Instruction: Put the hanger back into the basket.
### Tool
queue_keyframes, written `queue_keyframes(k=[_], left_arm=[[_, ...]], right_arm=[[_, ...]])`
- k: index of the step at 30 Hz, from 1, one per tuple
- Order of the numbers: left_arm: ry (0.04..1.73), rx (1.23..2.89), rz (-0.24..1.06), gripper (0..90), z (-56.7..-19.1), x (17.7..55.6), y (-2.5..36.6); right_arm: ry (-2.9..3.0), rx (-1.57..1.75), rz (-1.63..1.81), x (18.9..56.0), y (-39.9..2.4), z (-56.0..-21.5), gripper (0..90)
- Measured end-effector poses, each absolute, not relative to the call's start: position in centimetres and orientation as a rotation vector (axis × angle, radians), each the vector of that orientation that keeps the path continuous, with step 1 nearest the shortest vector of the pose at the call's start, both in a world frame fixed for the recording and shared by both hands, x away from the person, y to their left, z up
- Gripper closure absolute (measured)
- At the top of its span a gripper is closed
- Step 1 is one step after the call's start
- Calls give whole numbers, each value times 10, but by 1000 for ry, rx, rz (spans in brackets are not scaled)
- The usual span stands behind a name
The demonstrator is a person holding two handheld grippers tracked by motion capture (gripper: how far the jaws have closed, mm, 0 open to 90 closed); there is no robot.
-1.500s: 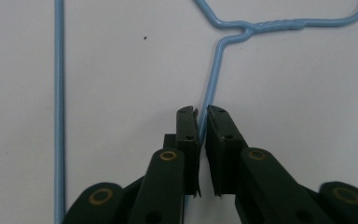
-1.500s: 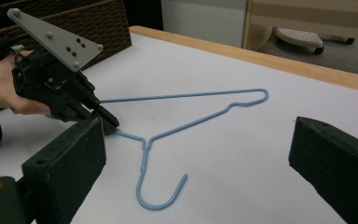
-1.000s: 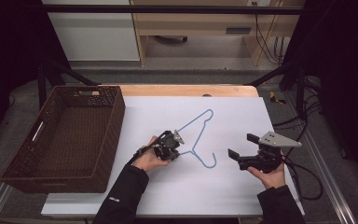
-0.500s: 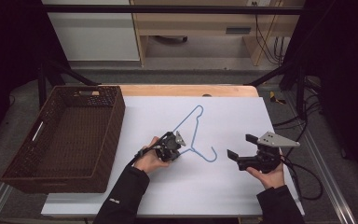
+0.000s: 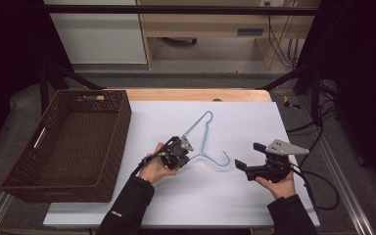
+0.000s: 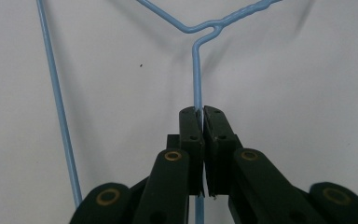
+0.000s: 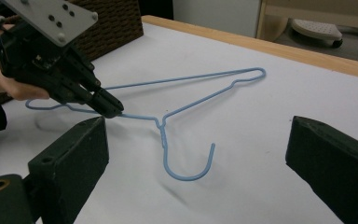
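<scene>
The left claw (image 6: 199, 112) is pressed together on the blue hanger (image 5: 201, 137) – pinching one wire arm near the neck, likely so it can drag or lift it. The hanger lies mid-counter (image 5: 186, 205), basket (image 5: 120, 127) at the left edge. The right claw (image 5: 247, 155) waits spread – empty, near the hook.

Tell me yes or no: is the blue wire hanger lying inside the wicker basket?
No. The hanger lies on the white table beside the basket, with the left gripper clamped on its wire.
</scene>
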State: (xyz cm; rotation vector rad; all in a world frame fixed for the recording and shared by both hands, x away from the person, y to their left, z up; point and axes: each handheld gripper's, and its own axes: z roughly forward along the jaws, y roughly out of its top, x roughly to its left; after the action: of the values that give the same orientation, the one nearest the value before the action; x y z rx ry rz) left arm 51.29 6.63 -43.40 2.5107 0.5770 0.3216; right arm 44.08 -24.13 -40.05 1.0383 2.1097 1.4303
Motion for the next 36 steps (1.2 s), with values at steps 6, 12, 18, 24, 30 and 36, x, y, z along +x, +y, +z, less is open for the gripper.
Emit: queue_keyframes(k=[6,12,18,24,30,36], left_arm=[[590,2461,334,872,-426,509,69],[616,2417,346,873,-419,507,72],[623,2389,370,872,-412,505,73],[642,2357,379,873,-404,503,75],[649,2339,383,873,-400,501,76],[672,2302,388,873,-395,500,80]], right_arm=[[2149,1032,1421,442,-234,-407,69],[2204,1023,1397,443,-224,-415,84],[2251,1013,1388,444,-216,-422,99],[2266,1005,1392,444,-214,-424,109],[2279,1007,1377,446,-212,-428,109],[2284,1016,1376,452,-206,-434,120]])
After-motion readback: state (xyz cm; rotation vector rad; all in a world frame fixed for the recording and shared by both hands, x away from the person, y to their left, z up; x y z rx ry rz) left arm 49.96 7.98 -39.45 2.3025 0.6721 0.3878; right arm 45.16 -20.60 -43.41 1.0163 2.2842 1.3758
